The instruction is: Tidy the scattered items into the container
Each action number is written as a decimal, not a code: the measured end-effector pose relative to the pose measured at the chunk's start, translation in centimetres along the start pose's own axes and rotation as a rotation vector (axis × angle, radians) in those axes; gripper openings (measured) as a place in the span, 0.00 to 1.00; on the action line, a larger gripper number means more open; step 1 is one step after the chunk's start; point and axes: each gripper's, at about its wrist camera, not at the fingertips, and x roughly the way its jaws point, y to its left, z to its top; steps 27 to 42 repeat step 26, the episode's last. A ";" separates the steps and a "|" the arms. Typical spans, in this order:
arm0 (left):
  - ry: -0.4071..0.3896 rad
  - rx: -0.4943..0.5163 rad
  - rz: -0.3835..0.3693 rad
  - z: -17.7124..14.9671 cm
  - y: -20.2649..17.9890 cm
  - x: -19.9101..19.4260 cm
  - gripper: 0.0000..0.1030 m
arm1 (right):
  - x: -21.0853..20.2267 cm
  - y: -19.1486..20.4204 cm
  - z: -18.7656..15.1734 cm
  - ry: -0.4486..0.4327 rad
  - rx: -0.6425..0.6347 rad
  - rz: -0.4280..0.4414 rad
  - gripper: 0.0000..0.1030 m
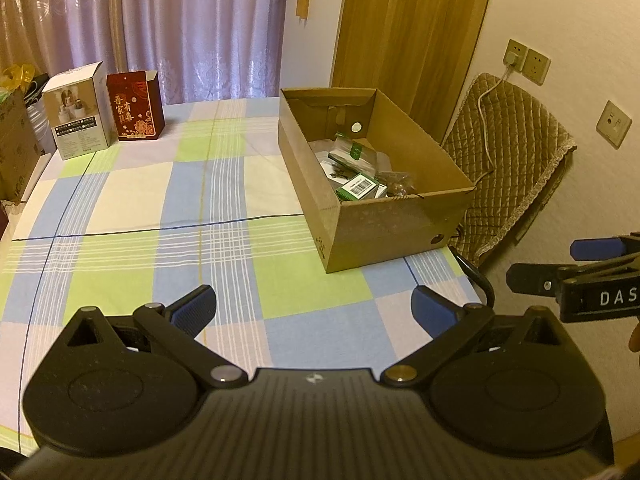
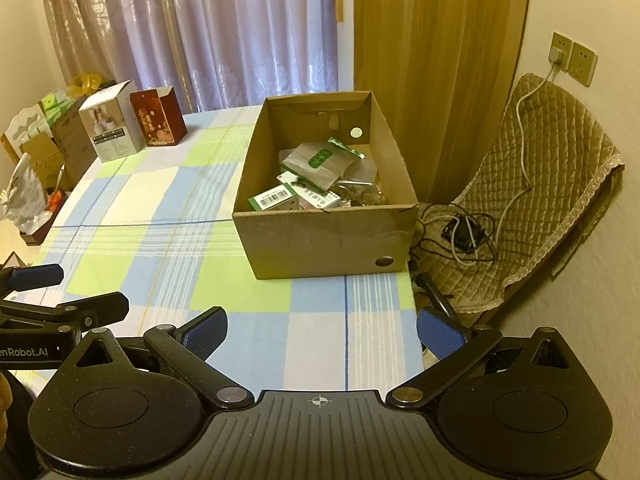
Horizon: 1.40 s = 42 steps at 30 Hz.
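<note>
Open brown cardboard box (image 2: 328, 240) upright at centre frame in the right wrist view, right of centre in the left, holding a loose heap of packets (image 2: 320, 164) and a small green barcoded carton (image 2: 274, 199) tilted near its front wall.

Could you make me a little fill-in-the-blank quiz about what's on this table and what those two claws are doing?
1. The packets lie inside the cardboard ____.
2. Both the left claw and the right claw are ____ and hold nothing.
3. The white carton stands beside a dark ____ carton at the table's far end.
4. The table is covered with a ____ cloth.

Missing words: box; open; red; checked
</note>
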 end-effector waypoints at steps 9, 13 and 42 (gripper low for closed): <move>0.007 0.001 -0.003 0.1 0.0 0.1 0.99 | 0.0 0.1 0.1 -0.002 -0.003 0.002 1.00; 0.009 0.001 -0.004 0.0 0.1 0.2 0.99 | 0.0 0.2 0.2 -0.003 -0.006 0.005 1.00; 0.007 -0.001 -0.010 -0.1 0.2 0.2 0.99 | 0.0 0.4 0.3 -0.004 -0.010 0.001 1.00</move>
